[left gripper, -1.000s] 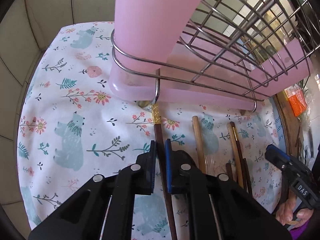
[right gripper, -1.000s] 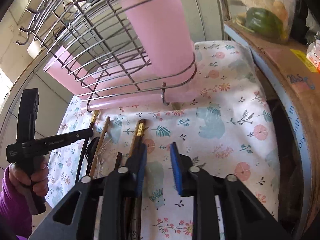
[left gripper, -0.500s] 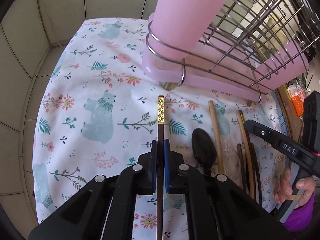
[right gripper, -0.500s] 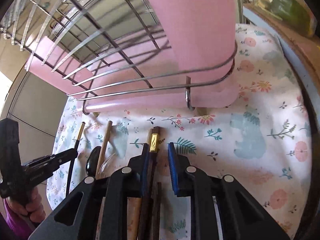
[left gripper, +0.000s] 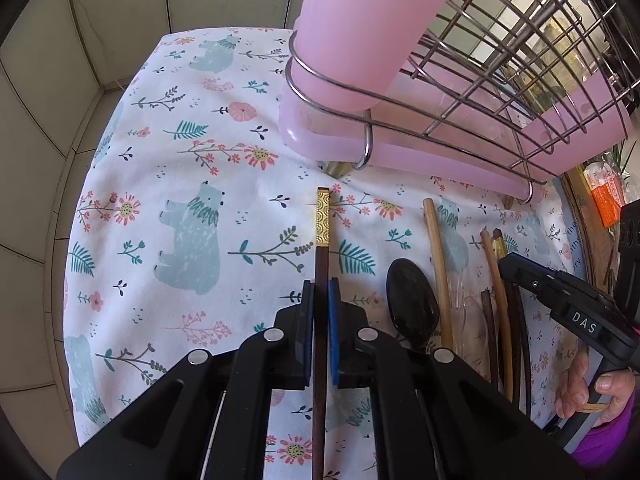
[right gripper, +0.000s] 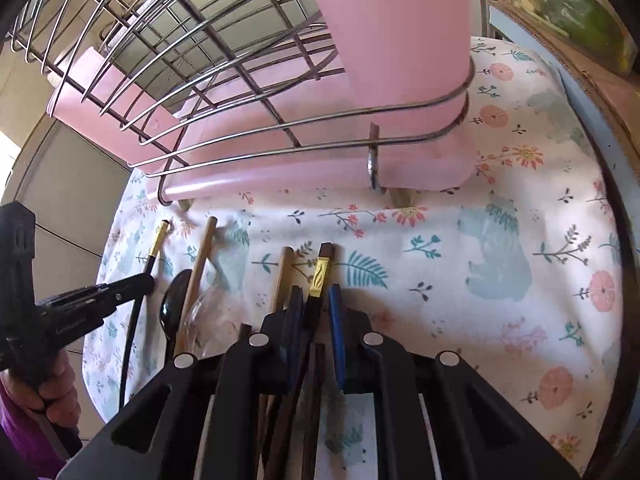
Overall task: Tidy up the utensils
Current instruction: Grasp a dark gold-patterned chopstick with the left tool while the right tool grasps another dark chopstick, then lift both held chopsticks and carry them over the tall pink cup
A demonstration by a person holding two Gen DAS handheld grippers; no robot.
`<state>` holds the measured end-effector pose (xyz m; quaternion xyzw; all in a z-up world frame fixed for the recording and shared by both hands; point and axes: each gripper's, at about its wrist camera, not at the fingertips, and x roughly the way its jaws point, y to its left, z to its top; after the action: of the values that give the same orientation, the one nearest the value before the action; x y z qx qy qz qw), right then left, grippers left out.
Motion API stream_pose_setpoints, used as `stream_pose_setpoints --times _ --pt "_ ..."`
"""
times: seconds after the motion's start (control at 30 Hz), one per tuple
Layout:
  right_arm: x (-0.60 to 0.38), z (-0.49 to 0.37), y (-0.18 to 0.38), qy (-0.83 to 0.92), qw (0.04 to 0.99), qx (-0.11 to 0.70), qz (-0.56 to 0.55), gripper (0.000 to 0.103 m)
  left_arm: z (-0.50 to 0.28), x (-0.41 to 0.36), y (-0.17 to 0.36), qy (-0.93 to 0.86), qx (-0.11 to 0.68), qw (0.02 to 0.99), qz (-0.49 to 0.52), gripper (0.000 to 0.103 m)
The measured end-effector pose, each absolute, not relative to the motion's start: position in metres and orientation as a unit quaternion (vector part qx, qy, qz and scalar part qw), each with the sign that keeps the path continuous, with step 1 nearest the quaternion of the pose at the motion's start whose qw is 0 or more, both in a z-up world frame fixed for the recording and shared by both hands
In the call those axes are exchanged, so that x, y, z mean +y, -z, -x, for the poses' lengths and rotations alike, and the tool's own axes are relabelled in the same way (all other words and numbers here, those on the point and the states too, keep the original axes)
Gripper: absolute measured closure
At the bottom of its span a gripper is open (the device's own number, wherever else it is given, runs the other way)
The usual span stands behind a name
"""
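Note:
My left gripper (left gripper: 320, 294) is shut on a dark chopstick with a gold end (left gripper: 322, 220) and holds it above the floral cloth (left gripper: 180, 184). It also shows in the right wrist view (right gripper: 154, 246). My right gripper (right gripper: 316, 300) is open, its jaws on either side of a second gold-banded dark chopstick (right gripper: 320, 276) that lies on the cloth. A black spoon (left gripper: 412, 300), wooden chopsticks (left gripper: 438, 256) and more dark sticks (left gripper: 514, 332) lie in a row in front of the wire rack (left gripper: 500, 60) with its pink utensil cup (left gripper: 360, 28).
A pink drip tray (left gripper: 440, 160) sits under the rack. Tiled wall lies to the left. A cardboard box edge (right gripper: 592, 76) with bagged vegetables stands at the right. The other hand-held gripper (left gripper: 568, 308) shows at the right of the left wrist view.
My left gripper closed on the gold-ended chopstick and lifted it back from the rack. My right gripper moved forward over the other gold-banded chopstick, jaws narrowing around it.

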<state>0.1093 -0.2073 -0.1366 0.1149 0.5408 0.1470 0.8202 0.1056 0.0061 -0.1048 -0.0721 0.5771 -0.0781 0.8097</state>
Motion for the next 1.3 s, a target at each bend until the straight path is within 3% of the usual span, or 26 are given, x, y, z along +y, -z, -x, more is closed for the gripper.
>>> stream_pose_setpoints --times 0.43,0.73,0.97,1.3 --pt "-0.194 -0.118 0.137 -0.119 0.828 0.541 -0.092 0.092 -0.142 0.004 0.113 0.093 0.642 0.759 0.062 0.096" --pt "-0.191 -0.102 0.116 -0.113 0.847 0.509 -0.100 0.097 -0.134 -0.003 0.111 0.092 0.624 0.775 0.046 0.097" --pt "-0.204 -0.073 0.069 -0.152 0.879 0.433 -0.129 0.097 -0.097 0.016 0.069 0.107 0.557 0.820 0.074 0.098" --pt "-0.237 -0.038 -0.017 -0.174 0.922 0.306 -0.162 0.097 -0.049 0.042 -0.036 0.128 0.378 0.910 0.114 0.098"
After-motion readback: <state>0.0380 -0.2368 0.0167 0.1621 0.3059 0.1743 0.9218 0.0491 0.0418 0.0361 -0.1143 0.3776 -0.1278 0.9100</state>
